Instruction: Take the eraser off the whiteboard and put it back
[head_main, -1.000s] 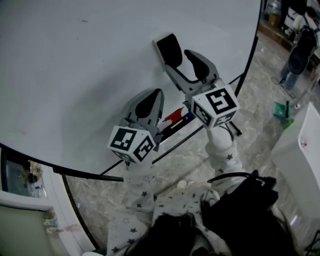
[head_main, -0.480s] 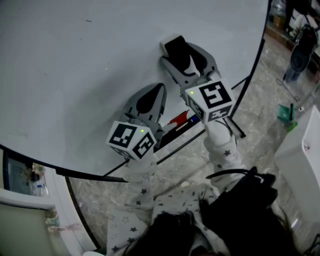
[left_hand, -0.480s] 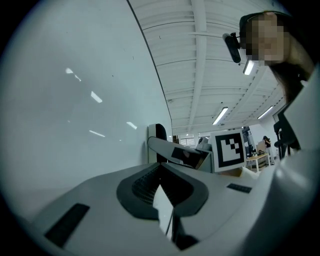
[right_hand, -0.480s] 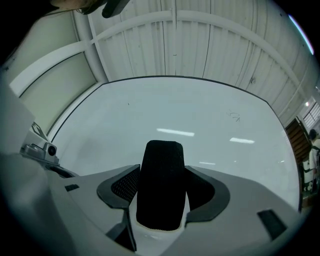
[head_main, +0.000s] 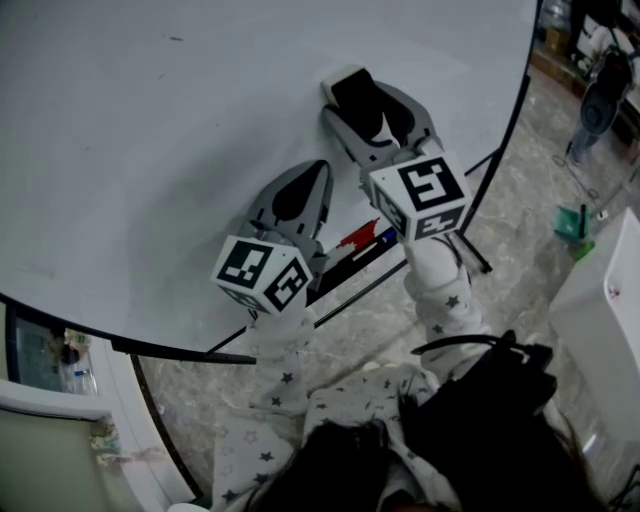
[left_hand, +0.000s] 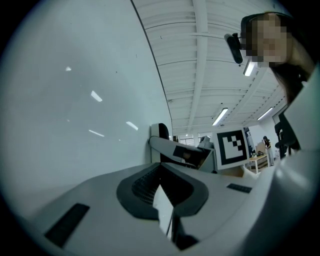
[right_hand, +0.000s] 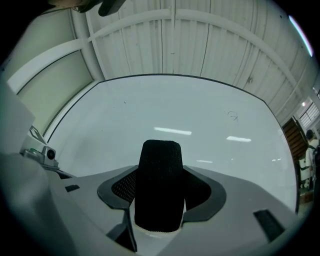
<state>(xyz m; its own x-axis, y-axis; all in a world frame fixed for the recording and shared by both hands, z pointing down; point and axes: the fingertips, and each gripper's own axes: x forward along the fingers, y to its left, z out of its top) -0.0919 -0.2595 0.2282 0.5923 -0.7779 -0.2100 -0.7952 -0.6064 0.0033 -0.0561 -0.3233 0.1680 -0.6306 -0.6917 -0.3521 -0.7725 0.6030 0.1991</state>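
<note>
The eraser (head_main: 350, 92), black felt on a white base, sticks to the whiteboard (head_main: 150, 130). My right gripper (head_main: 363, 104) reaches up to it with one jaw on each side; the jaws stand wide and I see no squeeze. In the right gripper view the eraser (right_hand: 159, 185) fills the space between the pads (right_hand: 122, 187) of the right gripper (right_hand: 160, 172). My left gripper (head_main: 318, 172) hangs lower left, close to the board, shut and empty. From the left gripper (left_hand: 161, 170) view, the eraser (left_hand: 160, 131) and right gripper (left_hand: 186, 153) show ahead.
A marker tray (head_main: 345, 262) under the board holds a red marker (head_main: 350, 238) and a dark one. The board's black frame (head_main: 505, 110) runs down the right. A white cabinet (head_main: 600, 300) and a green object (head_main: 568, 222) stand on the marble floor at right.
My right gripper has moved up along the board, so the eraser that lay beyond its tips now sits between the jaws. The left gripper has stayed put.
</note>
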